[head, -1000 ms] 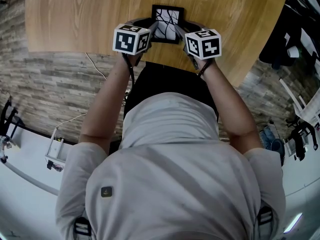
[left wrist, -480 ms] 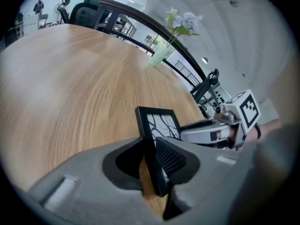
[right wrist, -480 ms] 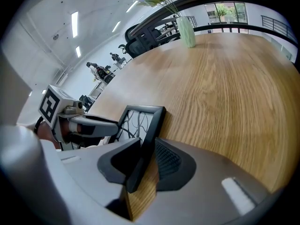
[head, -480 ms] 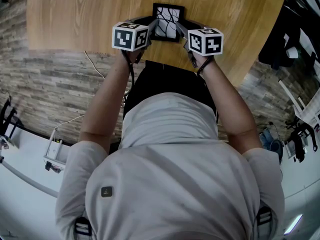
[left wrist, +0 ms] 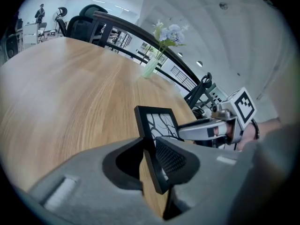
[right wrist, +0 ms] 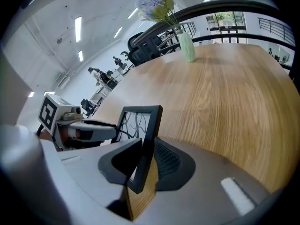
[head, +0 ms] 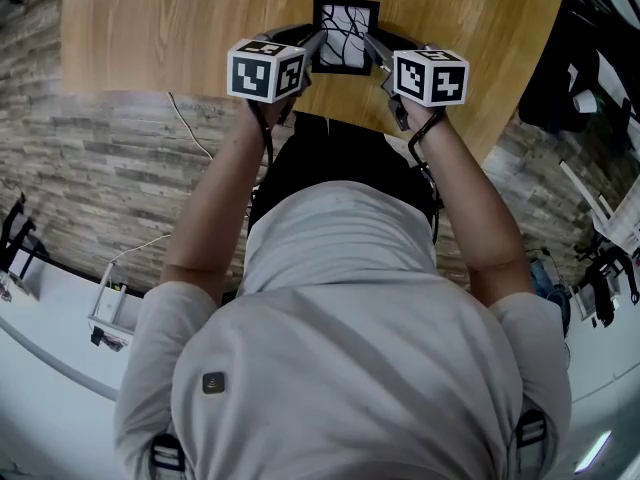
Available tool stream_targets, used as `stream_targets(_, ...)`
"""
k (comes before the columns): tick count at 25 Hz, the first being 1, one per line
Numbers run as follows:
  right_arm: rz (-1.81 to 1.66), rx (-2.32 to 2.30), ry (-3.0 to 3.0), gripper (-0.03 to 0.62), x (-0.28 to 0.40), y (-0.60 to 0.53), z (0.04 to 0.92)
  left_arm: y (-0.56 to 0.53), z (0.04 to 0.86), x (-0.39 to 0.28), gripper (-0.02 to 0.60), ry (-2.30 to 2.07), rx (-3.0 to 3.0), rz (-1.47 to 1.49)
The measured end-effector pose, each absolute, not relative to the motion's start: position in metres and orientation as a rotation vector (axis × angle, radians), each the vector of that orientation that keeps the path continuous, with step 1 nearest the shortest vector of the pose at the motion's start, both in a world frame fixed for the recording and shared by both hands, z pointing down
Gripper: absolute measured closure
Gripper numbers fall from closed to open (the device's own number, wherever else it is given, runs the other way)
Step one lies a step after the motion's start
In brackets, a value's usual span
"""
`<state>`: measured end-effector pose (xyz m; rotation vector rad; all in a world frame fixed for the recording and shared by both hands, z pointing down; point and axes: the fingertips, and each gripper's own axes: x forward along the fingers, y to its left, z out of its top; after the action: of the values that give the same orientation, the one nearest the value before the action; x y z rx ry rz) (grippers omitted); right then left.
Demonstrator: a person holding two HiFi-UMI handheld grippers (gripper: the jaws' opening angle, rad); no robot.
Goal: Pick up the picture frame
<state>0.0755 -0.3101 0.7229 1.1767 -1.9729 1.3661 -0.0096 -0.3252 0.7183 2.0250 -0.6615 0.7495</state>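
Left gripper (head: 316, 42) is clamped on the left side bar of the picture frame (head: 346, 35). Its jaws have just been closing, and the black bar sits between its two pads. Right gripper (head: 376, 50) is clenched on the opposite side bar in the same way. Its jaws have also just been closing, with the frame edge pinched between them.

Each gripper view shows the thin black frame (left wrist: 156, 120) standing roughly upright directly in front of the jaws. The frame holds a white picture with dark branching lines. The other gripper (left wrist: 187, 129) reaches in from the far side.

From the head view the frame hangs between the two grippers over the near edge of the round wooden table (head: 150, 28). Whether its lower edge touches the wood cannot be told.

Well ahead of both grippers, across the table, stands a pale green vase (right wrist: 187, 47). It contains a bunch of pale lilac flowers (right wrist: 157, 4) on green stems.
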Motion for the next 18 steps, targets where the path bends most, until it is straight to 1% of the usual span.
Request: stream_targets(18, 1.035, 1.355, -2.183, 0.508, 0.055, -0.307, 0.592, -0.319, 0.587, -0.033, 0.506, -0.814, 2.28, 0.613)
